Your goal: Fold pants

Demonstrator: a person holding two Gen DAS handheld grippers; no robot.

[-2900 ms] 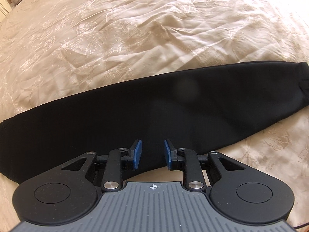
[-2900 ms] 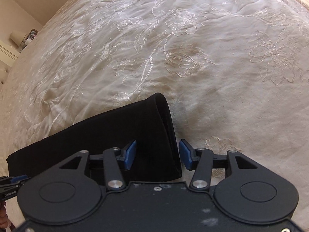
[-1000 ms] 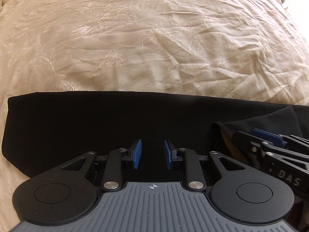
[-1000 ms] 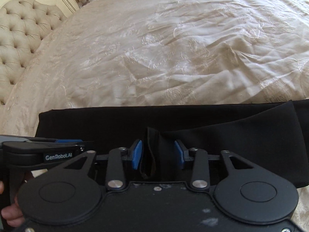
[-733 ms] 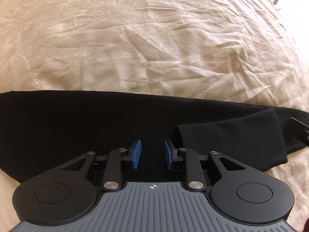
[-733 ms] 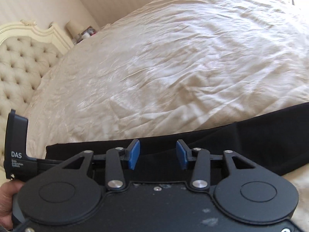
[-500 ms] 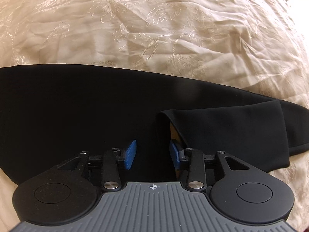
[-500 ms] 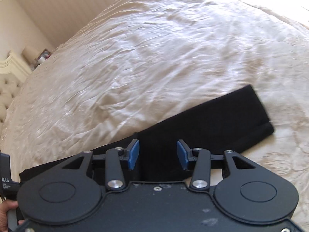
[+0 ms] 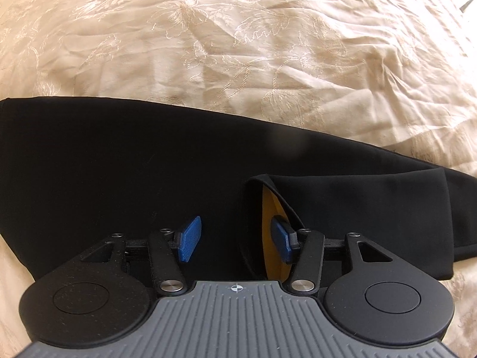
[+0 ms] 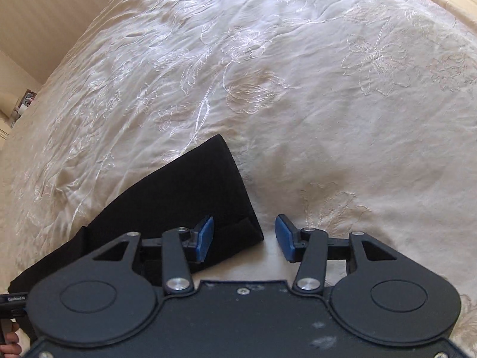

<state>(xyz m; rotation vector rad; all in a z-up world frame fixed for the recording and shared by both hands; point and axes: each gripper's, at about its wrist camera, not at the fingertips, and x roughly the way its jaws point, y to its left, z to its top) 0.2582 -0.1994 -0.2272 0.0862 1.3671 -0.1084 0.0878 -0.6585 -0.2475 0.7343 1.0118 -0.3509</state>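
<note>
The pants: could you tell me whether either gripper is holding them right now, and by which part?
Nothing is held. The left gripper and right gripper are both opening, pads clear of the black pants lying on the bedspread.

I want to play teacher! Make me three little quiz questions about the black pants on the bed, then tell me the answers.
1. True or false: the black pants lie on a bedspread with stitched flowers.
2. Which colour peeks out from inside the folded-over leg end next to the left gripper? A) green B) yellow C) red
3. Fill in: the fold of the pants reaches between the fingers of the right gripper, but the blue pads do not ____ it.

Key:
1. True.
2. B, yellow.
3. Squeeze. Both grippers' jaws are opening, and neither one grips the cloth.
</note>
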